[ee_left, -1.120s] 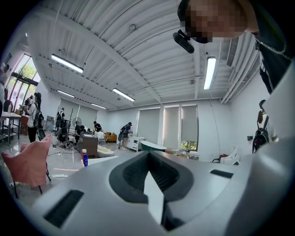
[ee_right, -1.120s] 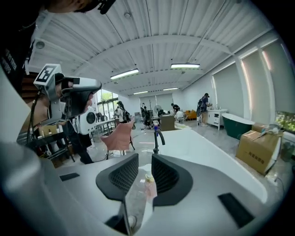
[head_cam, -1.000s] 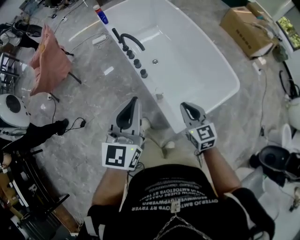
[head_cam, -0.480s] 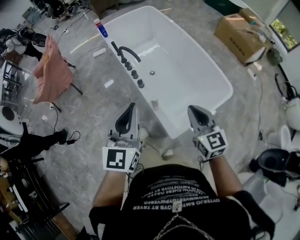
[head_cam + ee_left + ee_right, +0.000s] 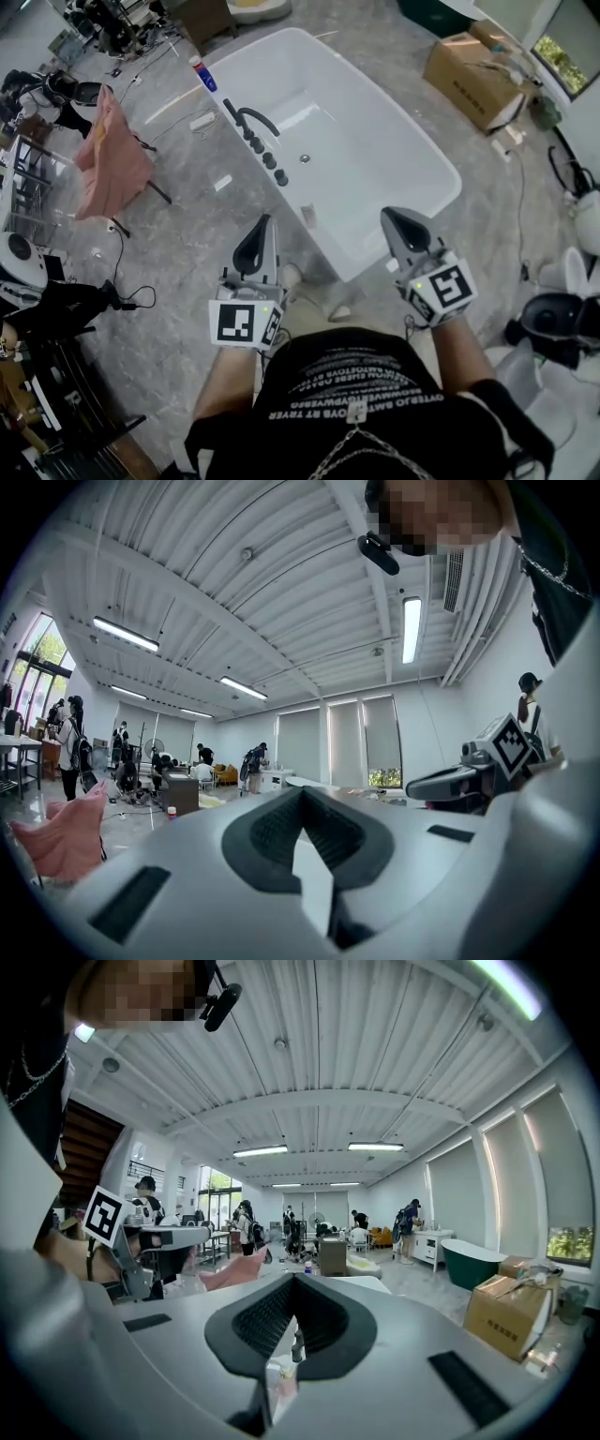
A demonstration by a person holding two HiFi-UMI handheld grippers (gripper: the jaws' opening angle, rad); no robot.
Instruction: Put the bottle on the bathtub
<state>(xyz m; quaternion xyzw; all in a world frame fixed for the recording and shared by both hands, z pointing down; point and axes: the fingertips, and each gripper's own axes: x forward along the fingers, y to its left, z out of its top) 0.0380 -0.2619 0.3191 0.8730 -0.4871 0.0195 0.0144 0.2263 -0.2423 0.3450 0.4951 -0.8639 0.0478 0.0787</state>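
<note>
A white bathtub (image 5: 412,150) fills the middle of the head view. A blue bottle with a red cap (image 5: 200,75) stands at its far left corner; I cannot tell whether it rests on the rim or just beside it. My left gripper (image 5: 263,223) and right gripper (image 5: 389,214) hang side by side over the floor at the tub's near end, far from the bottle. Both are shut with nothing between the jaws, as the left gripper view (image 5: 305,799) and the right gripper view (image 5: 295,1288) also show.
A black faucet (image 5: 255,116) with several knobs lines the tub's left rim. A pink cloth on a stand (image 5: 112,159) is at the left, and cables lie on the grey floor. A cardboard box (image 5: 473,75) sits at the far right, white fixtures (image 5: 581,225) at the right edge.
The tub and bottle have shifted down in the head view and look smaller. Both grippers stay shut and empty; the right one has drifted slightly right.
</note>
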